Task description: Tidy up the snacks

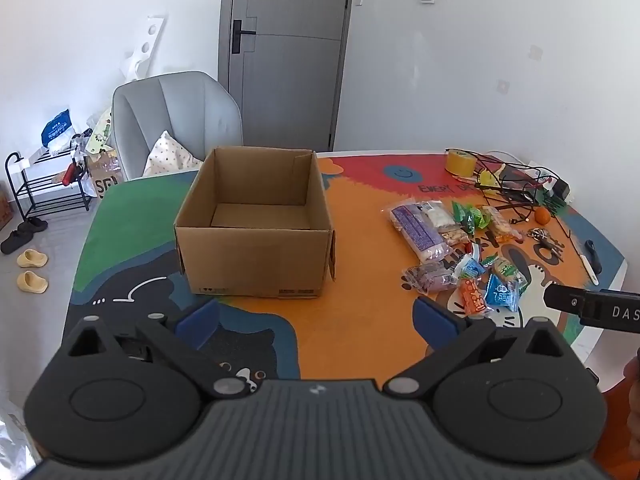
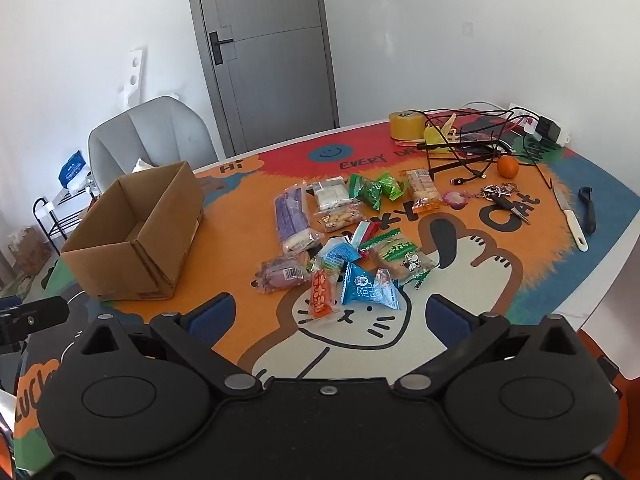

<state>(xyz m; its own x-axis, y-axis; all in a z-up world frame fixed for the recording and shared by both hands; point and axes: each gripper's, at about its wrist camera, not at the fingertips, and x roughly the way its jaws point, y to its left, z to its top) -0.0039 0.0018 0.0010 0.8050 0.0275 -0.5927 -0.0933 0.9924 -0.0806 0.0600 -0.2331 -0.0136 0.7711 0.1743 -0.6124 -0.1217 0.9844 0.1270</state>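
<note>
An empty open cardboard box [image 1: 256, 224] [image 2: 136, 240] stands on the colourful table mat. To its right lies a loose heap of several snack packets: a long purple one [image 2: 291, 216], green ones [image 2: 376, 188], a blue triangular one [image 2: 366, 288], an orange one [image 2: 322, 294]. My left gripper [image 1: 316, 320] hovers in front of the box, open, with nothing between its blue pads. My right gripper [image 2: 328, 320] hovers just short of the heap, also open and empty. In the left wrist view, the snack packets [image 1: 460, 248] lie to the right, and part of the right gripper's body [image 1: 592, 306] shows at the right edge.
At the table's far right sit a yellow tape roll [image 2: 406, 125], tangled black cables [image 2: 472, 148], an orange fruit [image 2: 507, 166], keys [image 2: 500, 196], a knife [image 2: 570, 216] and a charger [image 2: 546, 126]. A grey chair [image 1: 176, 120] stands behind the box; a shoe rack [image 1: 44, 184] is on the floor at the left.
</note>
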